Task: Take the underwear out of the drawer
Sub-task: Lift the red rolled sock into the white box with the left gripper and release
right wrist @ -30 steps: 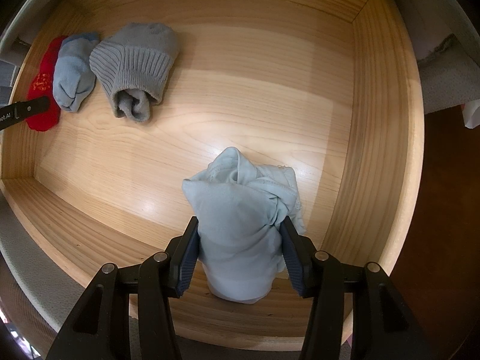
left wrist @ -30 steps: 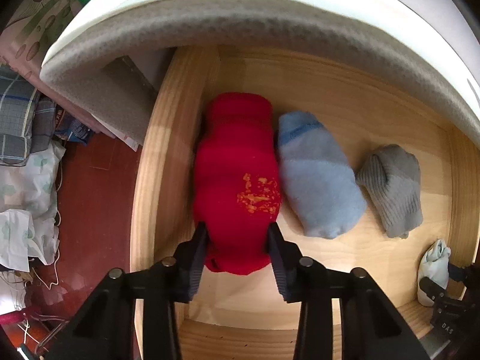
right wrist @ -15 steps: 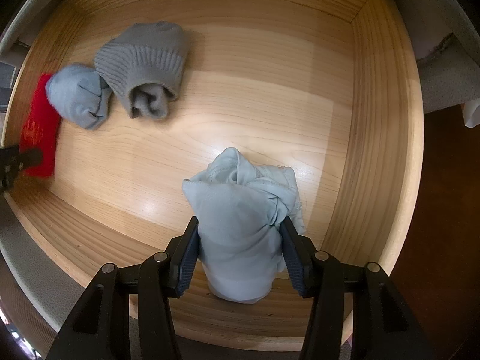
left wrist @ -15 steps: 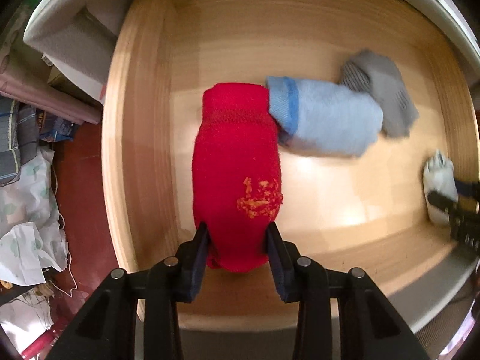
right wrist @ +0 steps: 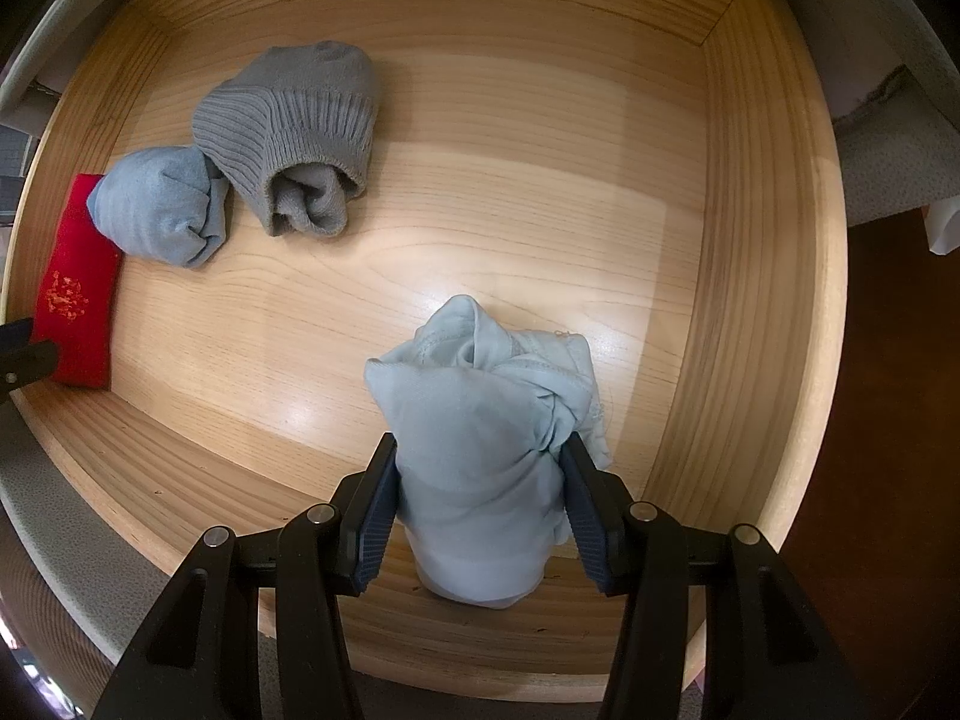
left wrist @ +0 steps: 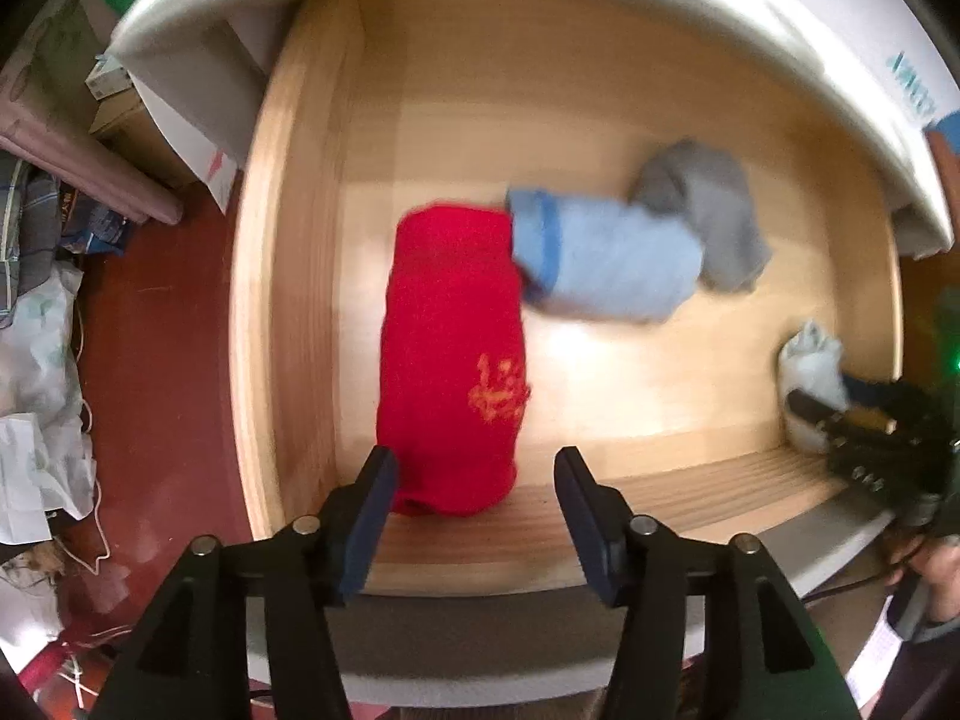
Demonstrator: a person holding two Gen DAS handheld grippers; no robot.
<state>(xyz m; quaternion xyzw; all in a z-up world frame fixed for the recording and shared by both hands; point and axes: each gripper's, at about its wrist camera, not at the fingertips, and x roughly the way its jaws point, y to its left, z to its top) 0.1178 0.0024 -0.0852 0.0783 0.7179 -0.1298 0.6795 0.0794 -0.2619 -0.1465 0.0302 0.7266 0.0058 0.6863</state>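
Pale blue underwear sits clamped in right gripper; left gripper spread wide.

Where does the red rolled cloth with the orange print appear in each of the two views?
Left wrist view: the red rolled cloth with the orange print lies at centre, just ahead of the open left gripper.
Right wrist view: it lies at the far left edge.
Shared landmark: the blue rolled cloth touching it.
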